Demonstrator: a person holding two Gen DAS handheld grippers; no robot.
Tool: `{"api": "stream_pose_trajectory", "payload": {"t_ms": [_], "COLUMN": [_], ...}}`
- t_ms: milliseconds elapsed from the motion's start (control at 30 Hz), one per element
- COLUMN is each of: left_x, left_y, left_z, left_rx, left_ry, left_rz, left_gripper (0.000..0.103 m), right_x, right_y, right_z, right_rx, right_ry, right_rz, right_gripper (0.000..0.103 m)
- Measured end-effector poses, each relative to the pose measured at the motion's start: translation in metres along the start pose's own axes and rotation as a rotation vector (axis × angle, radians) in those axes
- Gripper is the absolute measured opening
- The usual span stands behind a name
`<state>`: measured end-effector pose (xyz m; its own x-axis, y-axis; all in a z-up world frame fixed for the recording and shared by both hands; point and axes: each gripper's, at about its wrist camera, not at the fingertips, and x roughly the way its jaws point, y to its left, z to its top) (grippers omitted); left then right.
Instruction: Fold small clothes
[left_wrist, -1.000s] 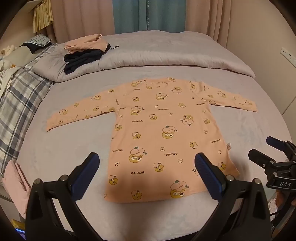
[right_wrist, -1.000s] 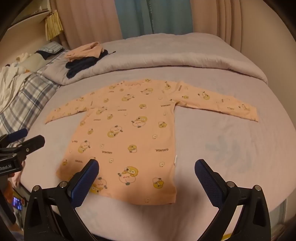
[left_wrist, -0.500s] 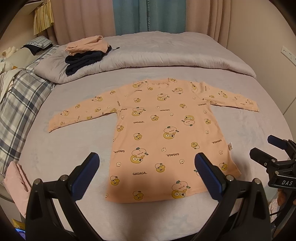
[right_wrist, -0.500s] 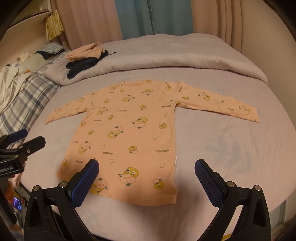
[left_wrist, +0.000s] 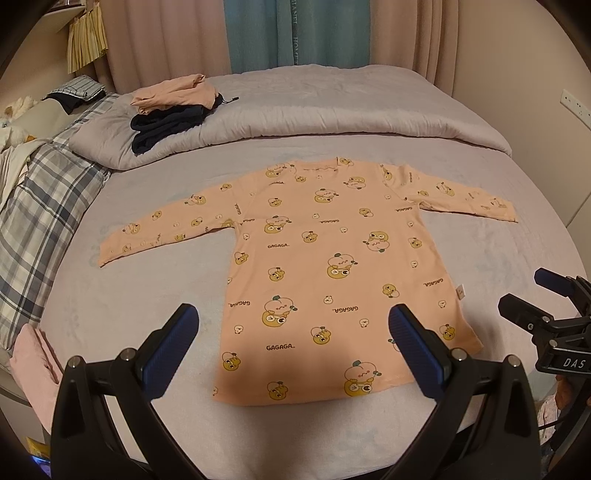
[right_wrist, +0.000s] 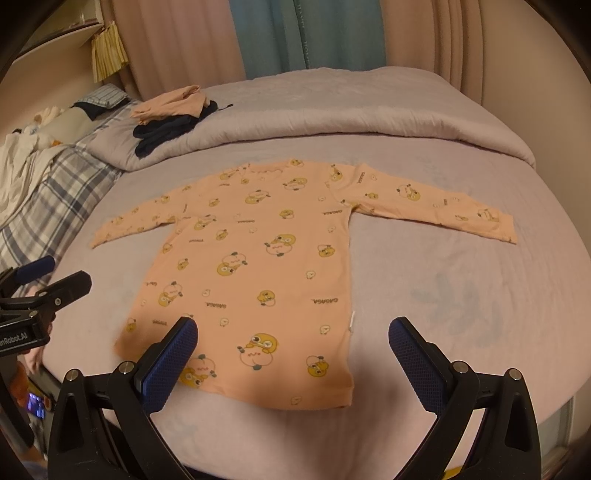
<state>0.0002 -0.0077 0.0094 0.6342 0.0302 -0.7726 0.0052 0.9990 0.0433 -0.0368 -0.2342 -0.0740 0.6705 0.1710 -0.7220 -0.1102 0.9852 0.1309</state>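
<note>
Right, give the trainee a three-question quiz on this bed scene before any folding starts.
1. True or false: the peach long-sleeved shirt lies flat with both sleeves spread out.
2. What does the left gripper hold? A) a sleeve B) the hem C) nothing
3. Fill in: on the rolled grey duvet, a peach garment lies on top of a dark ____ one.

Key: 1 true. 2 C; the right gripper is open and empty too. 3 navy.
</note>
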Motion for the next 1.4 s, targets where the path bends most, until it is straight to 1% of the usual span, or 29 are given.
{"api": "stream_pose_trajectory", "payload": {"t_ms": [1400], "left_x": [0.0009], "left_y": [0.0003], "left_z": [-0.0015], "left_rx": [0.003], "left_ry": [0.000], "left_rz": [0.003], "left_gripper": [0.103], "right_x": [-0.0012], "right_y": [0.0022], "right_z": [0.0006], "right_rx": [-0.003], "right_ry": [-0.004], "right_rz": [-0.001], "right_gripper": [0.102]}}
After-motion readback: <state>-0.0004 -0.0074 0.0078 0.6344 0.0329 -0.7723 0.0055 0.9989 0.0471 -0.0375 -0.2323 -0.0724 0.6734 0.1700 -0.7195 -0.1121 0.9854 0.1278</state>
